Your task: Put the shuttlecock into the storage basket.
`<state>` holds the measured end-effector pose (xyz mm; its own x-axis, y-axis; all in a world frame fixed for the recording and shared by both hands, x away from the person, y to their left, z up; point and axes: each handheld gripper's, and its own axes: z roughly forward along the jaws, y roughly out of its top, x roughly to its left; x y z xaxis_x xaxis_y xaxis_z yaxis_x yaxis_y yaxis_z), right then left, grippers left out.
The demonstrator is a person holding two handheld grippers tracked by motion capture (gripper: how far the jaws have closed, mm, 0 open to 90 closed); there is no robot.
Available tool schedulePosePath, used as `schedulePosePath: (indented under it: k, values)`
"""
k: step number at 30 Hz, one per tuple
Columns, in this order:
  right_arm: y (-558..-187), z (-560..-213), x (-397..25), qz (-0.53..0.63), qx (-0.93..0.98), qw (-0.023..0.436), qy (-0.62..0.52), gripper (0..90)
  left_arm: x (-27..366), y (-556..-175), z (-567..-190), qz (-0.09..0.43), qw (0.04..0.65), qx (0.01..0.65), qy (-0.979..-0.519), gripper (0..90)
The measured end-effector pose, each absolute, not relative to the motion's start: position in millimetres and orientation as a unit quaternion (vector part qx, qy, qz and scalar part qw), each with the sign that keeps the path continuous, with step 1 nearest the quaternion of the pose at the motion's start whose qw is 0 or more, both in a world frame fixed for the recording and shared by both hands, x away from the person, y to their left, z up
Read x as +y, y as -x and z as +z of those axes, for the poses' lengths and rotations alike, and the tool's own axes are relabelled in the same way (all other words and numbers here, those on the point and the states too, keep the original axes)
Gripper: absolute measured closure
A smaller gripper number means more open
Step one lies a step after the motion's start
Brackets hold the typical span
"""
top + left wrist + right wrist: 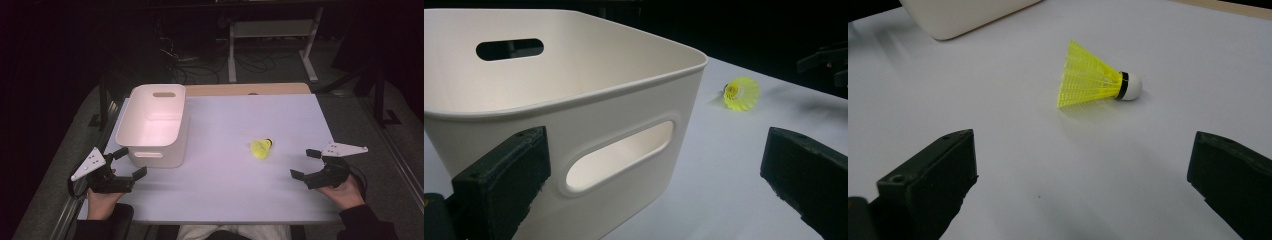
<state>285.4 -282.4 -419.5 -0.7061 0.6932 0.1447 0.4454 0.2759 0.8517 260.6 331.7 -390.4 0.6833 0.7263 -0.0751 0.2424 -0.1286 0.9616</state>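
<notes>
A yellow shuttlecock with a white cork tip lies on its side on the white table, right of centre. In the right gripper view the shuttlecock rests a short way ahead of the wide-apart black jaws. My right gripper is open, just right of the shuttlecock and empty. A white plastic bin with handle slots stands at the left. My left gripper is open at the bin's near left corner. Up close in the left gripper view is the bin, with the shuttlecock far off.
The white table top ends close to the person's body at the front edge. A strip of wooden board shows behind it. Beyond, on the dark floor, stand a white frame and loose cables.
</notes>
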Motion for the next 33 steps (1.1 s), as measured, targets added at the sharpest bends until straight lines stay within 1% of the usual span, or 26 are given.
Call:
schedulePosePath:
  k: [13, 19, 33]
  values:
    - [-286, -417, -288, 0.487, 0.786, 0.129, -0.358, 0.0, 333, -258, -390, 0.215, 0.565, 0.340, -0.721, 0.0]
    - [-287, -416, -286, 0.484, 0.791, 0.121, -0.355, 0.0, 333, -258, -390, 0.216, 0.564, 0.341, -0.721, 0.0]
    - [-290, -405, -282, 0.474, 0.802, 0.118, -0.345, 0.0, 333, -258, -390, 0.217, 0.563, 0.342, -0.721, 0.0]
